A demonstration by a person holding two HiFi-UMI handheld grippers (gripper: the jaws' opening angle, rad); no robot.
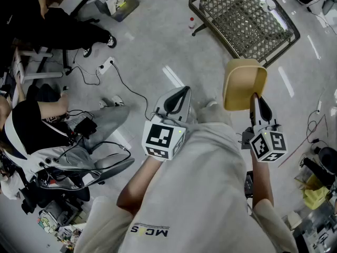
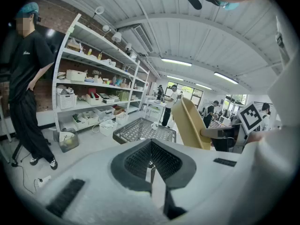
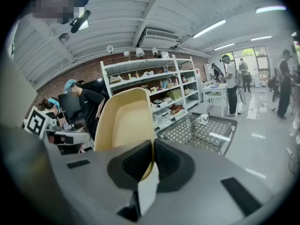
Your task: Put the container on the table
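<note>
Jaws of the right gripper [image 1: 255,98] pinch one wall of the beige container [image 1: 243,83], holding it upended in the air, short of the mesh table [image 1: 237,17], probably for transport. The left gripper [image 1: 176,95] has its jaws pressed together on nothing, also short of that table, apparently idle.

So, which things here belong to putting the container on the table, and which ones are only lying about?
For the job:
tan plastic container, held at its rim by the right gripper; dark metal mesh table.

Lying about:
white mug on that table; white power strip on the floor; white shelf rack of bins; left gripper, jaws shut on nothing.
</note>
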